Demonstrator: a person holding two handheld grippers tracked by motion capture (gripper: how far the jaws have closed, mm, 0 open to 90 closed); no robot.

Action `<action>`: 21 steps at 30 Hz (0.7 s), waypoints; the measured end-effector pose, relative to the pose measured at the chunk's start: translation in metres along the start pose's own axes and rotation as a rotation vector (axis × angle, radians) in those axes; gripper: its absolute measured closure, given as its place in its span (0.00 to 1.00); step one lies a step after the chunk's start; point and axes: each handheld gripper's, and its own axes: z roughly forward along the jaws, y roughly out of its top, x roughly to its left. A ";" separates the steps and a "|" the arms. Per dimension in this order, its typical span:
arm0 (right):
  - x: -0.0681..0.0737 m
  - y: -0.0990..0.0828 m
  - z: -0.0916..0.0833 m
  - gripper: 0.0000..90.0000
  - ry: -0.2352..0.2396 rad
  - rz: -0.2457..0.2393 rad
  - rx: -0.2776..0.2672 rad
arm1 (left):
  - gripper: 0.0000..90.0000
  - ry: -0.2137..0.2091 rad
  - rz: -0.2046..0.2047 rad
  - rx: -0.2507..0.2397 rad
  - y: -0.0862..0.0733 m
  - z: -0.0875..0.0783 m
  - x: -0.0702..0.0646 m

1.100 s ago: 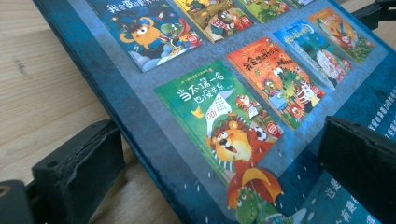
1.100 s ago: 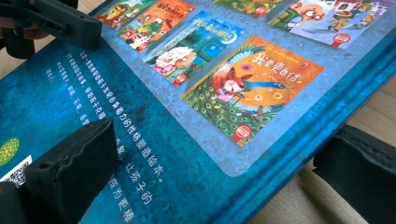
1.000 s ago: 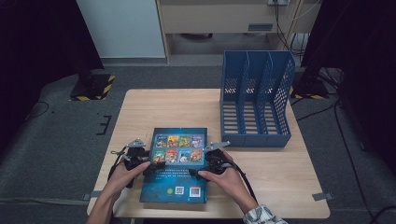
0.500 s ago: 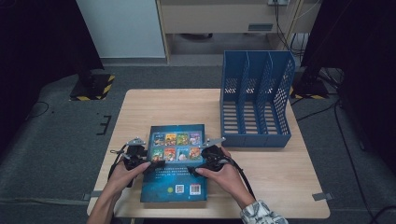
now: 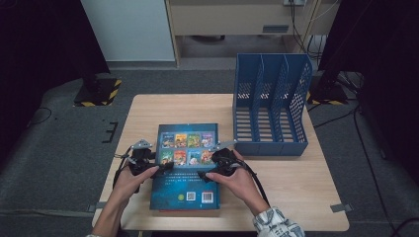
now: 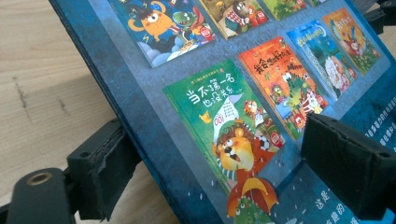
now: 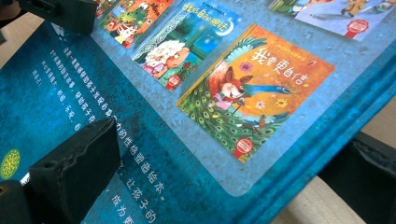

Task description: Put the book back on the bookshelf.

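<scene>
**Two-Gripper Hold on Picture Book, Opposite Long Edges**

Left gripper (image 5: 160, 167): the fingers (image 6: 100, 170) straddle the left edge of the book (image 5: 188, 168), one below the cover and one (image 6: 348, 170) above the printed back cover. The jaws have just been closing with the book between them. In the left gripper view the lower finger meets the underside of the edge; the upper finger lies over the cover art, and contact there cannot be confirmed.

Right gripper (image 5: 205, 174): the fingers (image 7: 79, 165) straddle the right edge of the same book, one above the blue text panel, the other under the edge at the lower right of the right gripper view. Whether they press on the book cannot be told.

Book: blue, back cover upward, showing a grid of small cover pictures and two codes near its near end. It sits at the front centre of the tabletop (image 5: 163, 106), between the person's two hands.

Surroundings: a blue perforated file rack (image 5: 271, 111) stands upright on the tabletop, just beyond and right of the book, its compartments open toward the person.
</scene>
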 end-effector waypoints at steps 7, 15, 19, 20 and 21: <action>0.001 0.007 -0.007 0.04 -0.031 -0.024 -0.010 | 0.19 -0.005 0.021 -0.022 0.007 -0.008 0.001; -0.002 0.015 -0.012 0.09 -0.058 -0.023 -0.039 | 0.25 0.002 0.020 -0.073 0.010 -0.014 0.002; -0.001 0.019 -0.011 0.09 -0.066 -0.028 -0.038 | 0.26 0.010 0.029 -0.063 0.012 -0.016 0.003; -0.001 0.020 -0.011 0.09 -0.068 -0.033 -0.037 | 0.26 0.008 0.031 -0.061 0.012 -0.017 0.004; -0.001 0.020 -0.011 0.09 -0.069 -0.033 -0.033 | 0.27 0.006 0.035 -0.058 0.013 -0.018 0.004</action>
